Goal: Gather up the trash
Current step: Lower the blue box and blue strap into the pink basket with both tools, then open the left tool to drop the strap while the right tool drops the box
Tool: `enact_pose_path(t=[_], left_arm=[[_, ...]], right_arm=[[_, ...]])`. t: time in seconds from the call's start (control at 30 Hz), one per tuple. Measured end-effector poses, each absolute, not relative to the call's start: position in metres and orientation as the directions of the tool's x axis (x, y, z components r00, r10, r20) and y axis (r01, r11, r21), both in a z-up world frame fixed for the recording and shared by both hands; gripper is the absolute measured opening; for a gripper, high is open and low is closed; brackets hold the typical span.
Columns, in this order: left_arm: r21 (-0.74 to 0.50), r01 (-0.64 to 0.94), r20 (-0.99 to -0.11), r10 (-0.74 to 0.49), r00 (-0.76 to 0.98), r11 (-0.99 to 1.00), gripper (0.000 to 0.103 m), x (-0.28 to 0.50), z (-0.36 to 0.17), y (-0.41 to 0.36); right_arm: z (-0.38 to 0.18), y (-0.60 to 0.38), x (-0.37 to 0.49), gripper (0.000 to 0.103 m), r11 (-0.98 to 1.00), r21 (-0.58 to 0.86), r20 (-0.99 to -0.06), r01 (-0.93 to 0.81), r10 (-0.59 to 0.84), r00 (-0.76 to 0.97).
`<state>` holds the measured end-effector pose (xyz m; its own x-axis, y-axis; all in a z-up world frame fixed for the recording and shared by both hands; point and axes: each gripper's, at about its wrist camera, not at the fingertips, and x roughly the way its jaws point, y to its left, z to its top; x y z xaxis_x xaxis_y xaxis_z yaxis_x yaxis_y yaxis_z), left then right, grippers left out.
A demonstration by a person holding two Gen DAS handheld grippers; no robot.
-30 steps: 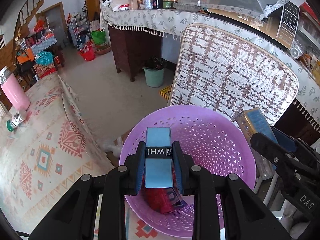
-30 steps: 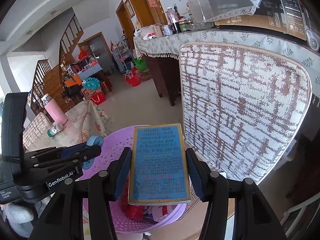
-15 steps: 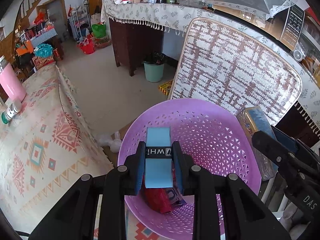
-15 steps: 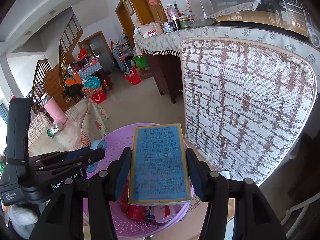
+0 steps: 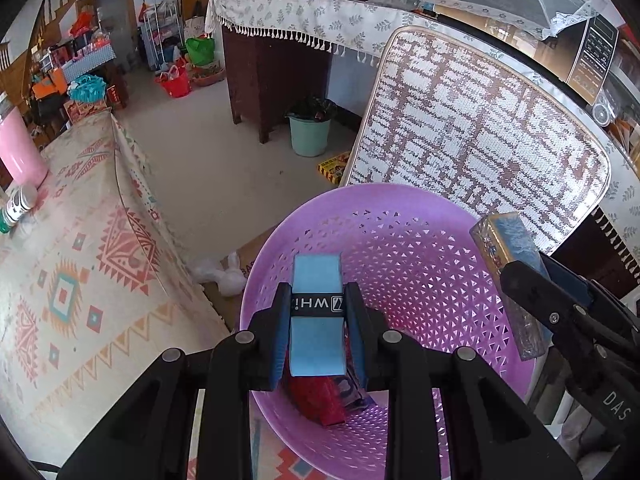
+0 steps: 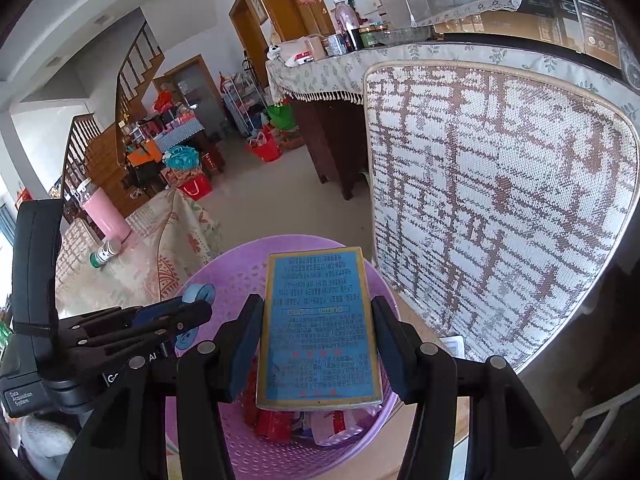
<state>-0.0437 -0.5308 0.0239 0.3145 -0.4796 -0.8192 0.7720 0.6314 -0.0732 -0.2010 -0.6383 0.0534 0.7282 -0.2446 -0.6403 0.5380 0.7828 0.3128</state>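
Note:
A purple perforated basket (image 5: pixel 420 248) holds red packets and other wrappers (image 5: pixel 320 398) at its bottom. My left gripper (image 5: pixel 317 322) is shut on a light blue roll with a black band (image 5: pixel 317 280), held over the basket's inside. My right gripper (image 6: pixel 318 348) is shut on a flat blue and gold box (image 6: pixel 318 328), held above the basket (image 6: pixel 236 268). The box also shows at the basket's right rim in the left wrist view (image 5: pixel 508 276). The left gripper with the blue roll (image 6: pixel 196 294) shows at left in the right wrist view.
A woven brown and white chair back (image 5: pixel 472 132) stands right behind the basket. A patterned tablecloth (image 5: pixel 68 264) lies at left with a pink bottle (image 5: pixel 18 148) and a small green-capped bottle (image 5: pixel 16 204). A green bucket (image 5: pixel 310 134) sits by the dark cabinet.
Both grippers have moved a little forward and lower over the basket, each holding its item. The basket looks larger and nearer in both views.

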Motion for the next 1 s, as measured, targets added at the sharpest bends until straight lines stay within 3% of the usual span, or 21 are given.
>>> enact_pose_path(t=[0.6, 0.63, 0.7, 1.0], left_arm=[[-0.127, 0.764, -0.813, -0.508, 0.285, 0.633, 0.026, -0.034, 0.022, -0.529], [-0.130, 0.763, -0.810, -0.511, 0.287, 0.634, 0.027, -0.034, 0.023, -0.528], [-0.140, 0.760, -0.804, -0.521, 0.286, 0.634, 0.046, -0.034, 0.026, -0.524], [-0.161, 0.754, -0.751, -0.575, 0.324, 0.636, 0.063, -0.050, 0.060, -0.489]], right_arm=[[0.047, -0.638, -0.193, 0.060, 0.778, 0.310, -0.659, 0.546, -0.238, 0.713], [0.048, -0.638, -0.193, 0.060, 0.776, 0.314, -0.655, 0.547, -0.240, 0.717], [0.050, -0.639, -0.196, 0.061, 0.770, 0.328, -0.646, 0.548, -0.240, 0.724], [0.063, -0.630, -0.207, 0.065, 0.765, 0.331, -0.629, 0.552, -0.258, 0.734]])
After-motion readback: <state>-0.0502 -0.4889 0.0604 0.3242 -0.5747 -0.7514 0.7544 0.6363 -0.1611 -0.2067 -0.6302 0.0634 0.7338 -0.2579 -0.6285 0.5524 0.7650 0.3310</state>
